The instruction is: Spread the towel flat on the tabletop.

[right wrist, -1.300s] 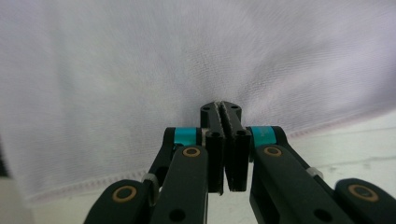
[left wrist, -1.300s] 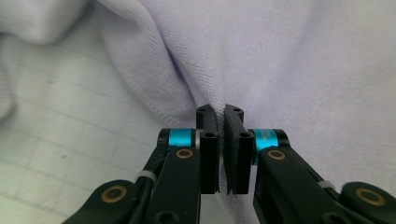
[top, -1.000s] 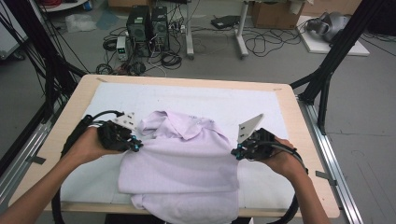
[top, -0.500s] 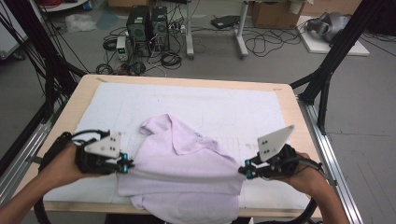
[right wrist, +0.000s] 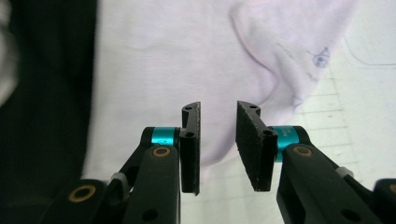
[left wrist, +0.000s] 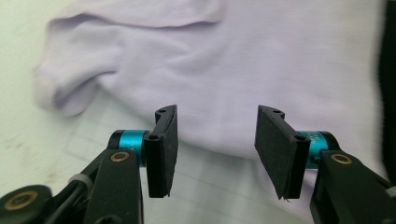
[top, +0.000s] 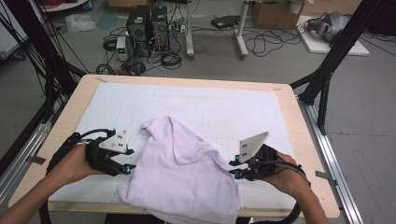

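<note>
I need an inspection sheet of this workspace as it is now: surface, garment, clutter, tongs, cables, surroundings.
Surface: wooden table under a white gridded mat.
Job's things: lilac shirt, crumpled, near edge hanging over the front of the table.
Clutter: nothing seen on the mat.
Grippers: left tongs open, just opening, no cloth between; right tongs open, just opening, a narrower gap.
Cables: black cable loops on the floor.
Surroundings: two computer towers, black frame struts, cardboard box.
</note>
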Action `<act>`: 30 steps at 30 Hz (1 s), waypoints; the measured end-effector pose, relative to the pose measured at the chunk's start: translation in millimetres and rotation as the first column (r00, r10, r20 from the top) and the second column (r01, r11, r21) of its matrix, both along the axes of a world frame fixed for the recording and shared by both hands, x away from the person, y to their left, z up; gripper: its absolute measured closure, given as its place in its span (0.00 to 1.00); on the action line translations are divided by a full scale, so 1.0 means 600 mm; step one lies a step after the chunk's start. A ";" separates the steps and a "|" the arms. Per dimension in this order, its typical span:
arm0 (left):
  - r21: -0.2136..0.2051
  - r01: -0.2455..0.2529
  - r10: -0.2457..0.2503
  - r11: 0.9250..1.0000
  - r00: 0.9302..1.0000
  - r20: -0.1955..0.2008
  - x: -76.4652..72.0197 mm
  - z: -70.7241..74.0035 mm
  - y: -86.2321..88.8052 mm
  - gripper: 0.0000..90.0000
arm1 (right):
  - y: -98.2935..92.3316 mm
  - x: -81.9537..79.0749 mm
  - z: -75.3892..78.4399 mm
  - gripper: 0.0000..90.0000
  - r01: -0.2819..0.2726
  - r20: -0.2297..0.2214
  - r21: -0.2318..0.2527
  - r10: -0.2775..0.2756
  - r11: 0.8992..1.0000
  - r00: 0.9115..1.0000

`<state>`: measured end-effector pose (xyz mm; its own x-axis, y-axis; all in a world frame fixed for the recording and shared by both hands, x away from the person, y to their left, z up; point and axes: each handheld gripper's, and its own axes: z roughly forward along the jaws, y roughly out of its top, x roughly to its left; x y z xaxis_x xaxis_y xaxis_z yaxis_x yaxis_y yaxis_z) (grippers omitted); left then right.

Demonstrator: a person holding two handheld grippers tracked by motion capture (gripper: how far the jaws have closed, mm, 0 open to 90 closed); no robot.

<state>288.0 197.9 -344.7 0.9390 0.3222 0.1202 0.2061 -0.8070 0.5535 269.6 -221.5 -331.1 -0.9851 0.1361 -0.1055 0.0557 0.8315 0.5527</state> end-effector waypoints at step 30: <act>-0.031 -0.021 0.020 0.999 0.999 -0.047 0.063 -0.063 -0.019 0.27 | 0.240 0.097 -0.129 0.51 0.048 0.013 -0.027 -0.047 0.999 0.999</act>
